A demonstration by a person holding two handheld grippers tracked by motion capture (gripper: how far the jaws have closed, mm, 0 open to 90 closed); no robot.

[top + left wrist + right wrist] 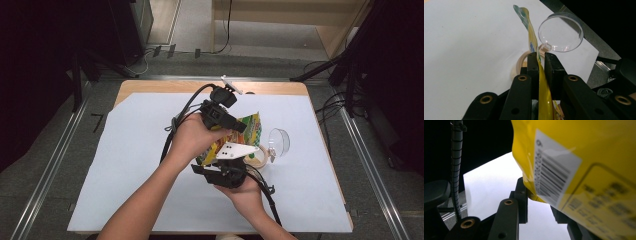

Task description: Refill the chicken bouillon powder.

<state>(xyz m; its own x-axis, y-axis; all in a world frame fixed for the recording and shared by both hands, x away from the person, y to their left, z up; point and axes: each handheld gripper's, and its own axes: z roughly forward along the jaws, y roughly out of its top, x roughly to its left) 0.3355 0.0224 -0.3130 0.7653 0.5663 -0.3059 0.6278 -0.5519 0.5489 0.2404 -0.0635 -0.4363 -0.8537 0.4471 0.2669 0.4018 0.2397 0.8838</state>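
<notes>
A yellow and green snack bag (250, 127) hangs tilted between both grippers, over a round beige-rimmed container (260, 156) on the white sheet. My left gripper (240, 126) holds the bag's upper part; in the left gripper view its jaws (540, 56) are shut on the thin yellow bag edge (534, 37), with the container rim (520, 62) below. My right gripper (220, 161) sits under the bag from the near side. In the right gripper view the bag's barcode end (579, 150) lies between my right gripper's jaws (539, 200), and the bag hides the far jaw.
A clear round lid (279, 141) lies on the sheet just right of the container, also seen as the clear lid (560, 32). A white paper sheet (135, 165) covers the wooden table (150, 86). Cables trail from both grippers.
</notes>
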